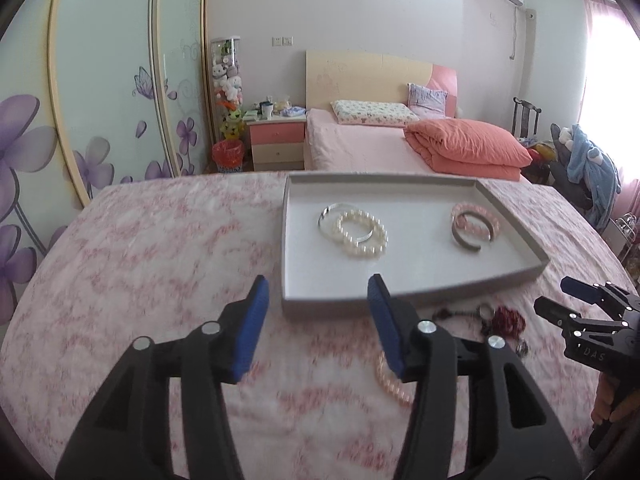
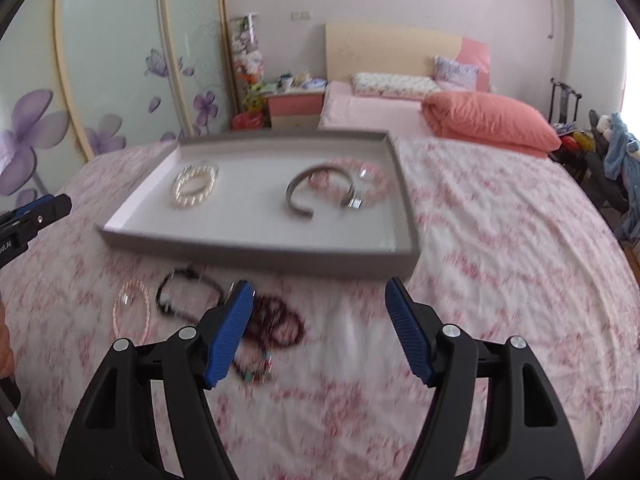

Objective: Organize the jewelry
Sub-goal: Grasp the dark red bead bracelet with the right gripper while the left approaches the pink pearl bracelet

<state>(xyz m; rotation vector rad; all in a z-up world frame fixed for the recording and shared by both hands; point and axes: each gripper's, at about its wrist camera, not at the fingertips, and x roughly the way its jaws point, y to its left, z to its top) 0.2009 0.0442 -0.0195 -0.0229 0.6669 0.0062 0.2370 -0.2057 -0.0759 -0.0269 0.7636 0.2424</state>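
A shallow grey tray (image 1: pixel 404 298) (image 2: pixel 260 254) lies on the pink floral bedspread. Inside it are white pearl bracelets (image 1: pixel 362 234) (image 2: pixel 195 186) over a thin silver bangle (image 1: pixel 329 216), and a grey cuff (image 1: pixel 466 238) (image 2: pixel 300 190) against a pink bead bracelet (image 1: pixel 476 214) (image 2: pixel 374 180). In front of the tray lie a pale pink pearl bracelet (image 1: pixel 390 384) (image 2: pixel 132 312), a black bead strand (image 2: pixel 188 292) and dark red beads (image 1: pixel 508 320) (image 2: pixel 276 324). My left gripper (image 1: pixel 319 284) (image 2: pixel 36 208) hovers open at the tray's near left corner, holding nothing. My right gripper (image 2: pixel 320 286) (image 1: pixel 576 296) is open and empty, above the loose pieces.
The bedspread (image 2: pixel 500 240) stretches wide to the right of the tray. Behind stand a second bed with an orange quilt (image 1: pixel 468 148), a nightstand (image 1: pixel 276 140) and a floral wardrobe (image 1: pixel 100 100). A small keyring (image 1: pixel 485 312) lies beside the red beads.
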